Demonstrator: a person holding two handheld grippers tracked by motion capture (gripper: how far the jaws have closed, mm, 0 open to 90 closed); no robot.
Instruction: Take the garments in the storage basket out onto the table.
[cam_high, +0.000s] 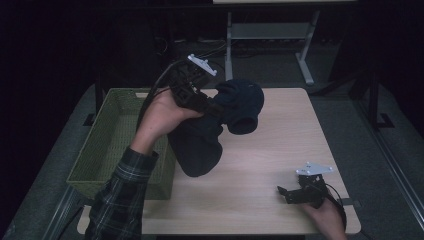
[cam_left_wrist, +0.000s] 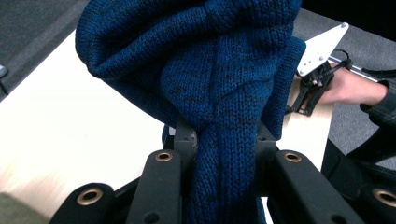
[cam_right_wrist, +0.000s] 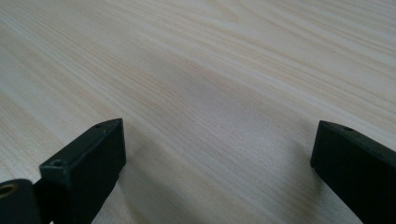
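Above the table (cam_high: 280, 150), the blue knit (cam_left_wrist: 219, 84) hangs clamped between the left gripper's (cam_left_wrist: 219, 140) jaws.

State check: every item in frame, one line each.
left gripper: shut on the blue knit garment, raised over the table's left side
blue knit garment: bunched, hanging from the jaws, beside the basket
right gripper: open, nothing between the jaws, low over the table
green woven basket: upright, no contents visible

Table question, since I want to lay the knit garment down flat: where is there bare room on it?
The wooden table is bare between the blue knit garment and the right gripper, and along its far right edge. It is crowded at the near left, where the garment hangs from the left gripper beside the green basket.
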